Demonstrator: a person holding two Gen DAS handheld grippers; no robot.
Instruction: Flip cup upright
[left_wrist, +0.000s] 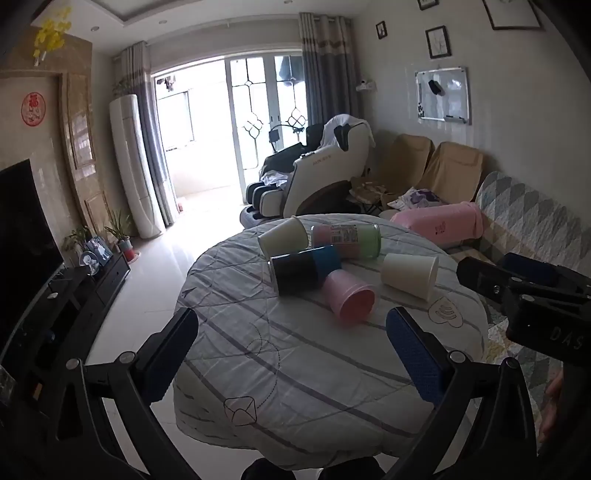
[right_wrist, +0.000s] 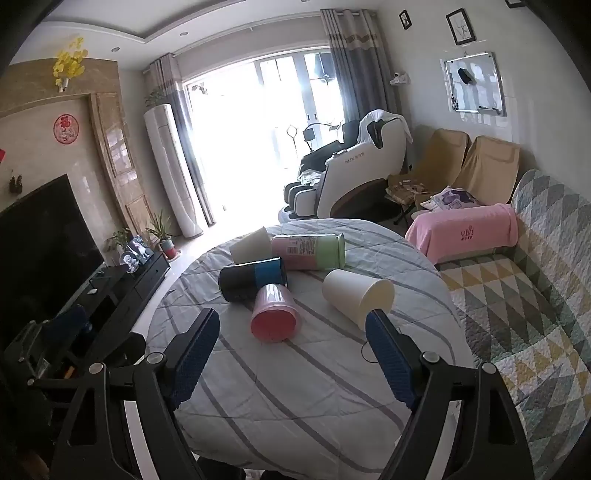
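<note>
a: where are the cups?

b: all on their sides mid-table (right_wrist: 295, 406). pink cup (right_wrist: 275, 315) mouth toward us, white cup (right_wrist: 356, 293) to its right, black/blue stack (right_wrist: 253, 280) and pink/green stack (right_wrist: 308, 251) behind. none upright yet.

a: grippers?

b: right gripper (right_wrist: 291, 354) spread wide, holding nothing, short of the pink cup, probably lining up on it. left gripper (left_wrist: 291, 350) also wide and empty, touching nothing.

a: white one behind?

b: second white cup (left_wrist: 282, 236), partly hidden.
</note>
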